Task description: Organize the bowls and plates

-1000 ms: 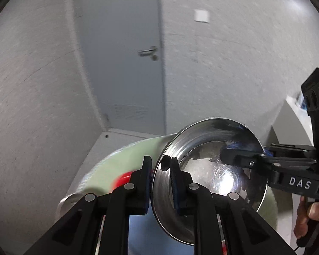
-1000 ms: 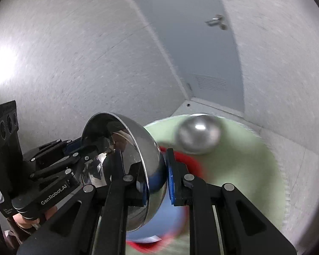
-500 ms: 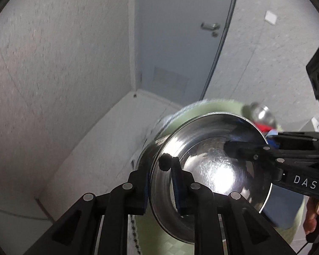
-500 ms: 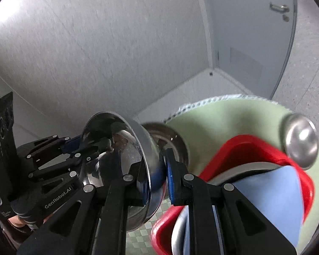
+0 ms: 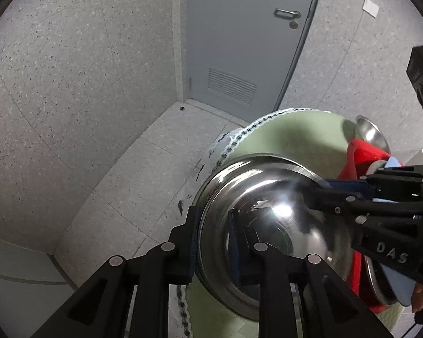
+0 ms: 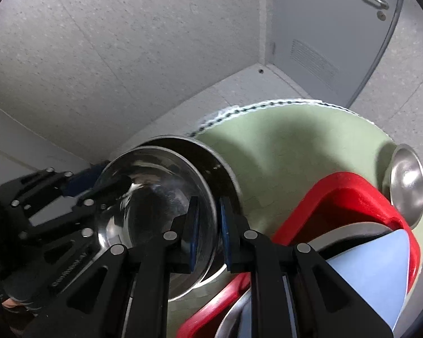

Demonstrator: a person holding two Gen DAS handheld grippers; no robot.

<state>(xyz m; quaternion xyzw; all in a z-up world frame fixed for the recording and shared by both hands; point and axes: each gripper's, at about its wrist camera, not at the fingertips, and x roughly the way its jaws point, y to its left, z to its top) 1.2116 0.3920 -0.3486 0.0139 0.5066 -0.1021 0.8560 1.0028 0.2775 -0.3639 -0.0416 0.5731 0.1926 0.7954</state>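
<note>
A shiny steel bowl (image 5: 273,225) (image 6: 155,197) is held tilted between both grippers, just above a second steel bowl (image 5: 268,160) (image 6: 211,163) that sits at the left edge of the green table (image 5: 296,132). My left gripper (image 5: 213,225) (image 6: 98,186) is shut on the held bowl's left rim. My right gripper (image 6: 208,217) (image 5: 318,194) is shut on the opposite rim. Whether the two bowls touch is hidden.
A red basket (image 6: 347,194) (image 5: 361,155) to the right holds a blue plate (image 6: 366,267) and a grey plate (image 6: 349,231). A small steel bowl (image 6: 407,183) (image 5: 370,135) stands behind it. The table edge drops to a speckled floor; a grey door (image 5: 239,42) is beyond.
Both grippers have carried the bowl leftward and down across the table, from above the red basket to just over the second steel bowl at the table's left edge.
</note>
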